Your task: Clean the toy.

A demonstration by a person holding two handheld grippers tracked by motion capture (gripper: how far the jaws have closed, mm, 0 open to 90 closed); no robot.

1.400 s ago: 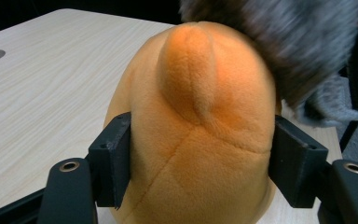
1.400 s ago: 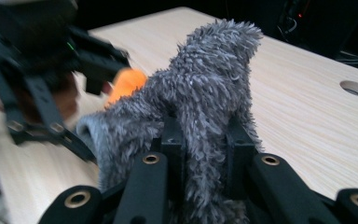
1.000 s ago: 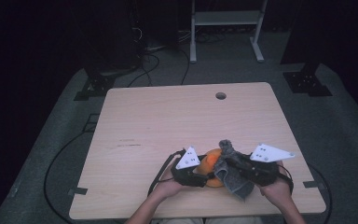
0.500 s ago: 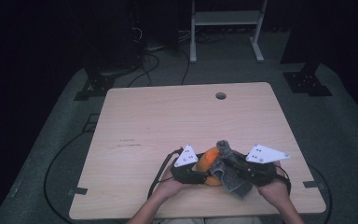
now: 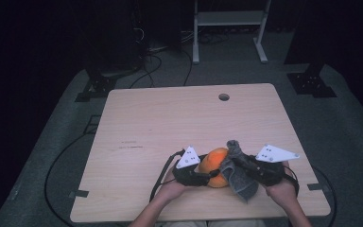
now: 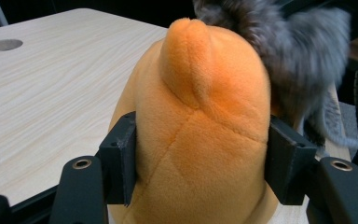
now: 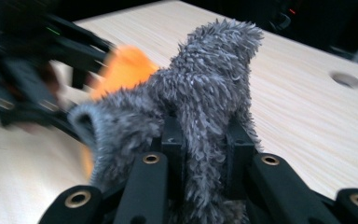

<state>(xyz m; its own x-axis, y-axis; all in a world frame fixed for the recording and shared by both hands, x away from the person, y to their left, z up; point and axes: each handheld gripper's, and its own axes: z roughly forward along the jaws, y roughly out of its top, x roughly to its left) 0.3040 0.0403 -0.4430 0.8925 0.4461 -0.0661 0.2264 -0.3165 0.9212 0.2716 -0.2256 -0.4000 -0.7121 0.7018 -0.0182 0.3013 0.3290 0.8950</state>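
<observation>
An orange plush toy sits near the table's front edge. My left gripper is shut on it, and both pads press into its sides. A grey fuzzy cloth is draped against the right side of the plush and hangs down to the table. My right gripper is shut on a fold of this cloth, which stands up between its jaws. In the right gripper view the orange plush shows blurred behind the cloth. The left gripper view has the grey cloth at the top right.
The light wooden table has a round hole near its far edge. Both hands rest at the front edge. Cables trail over the dark floor on the left, and a white stand rises beyond the table.
The right gripper with the cloth has shifted slightly against the plush. The left gripper and the plush have stayed put.
</observation>
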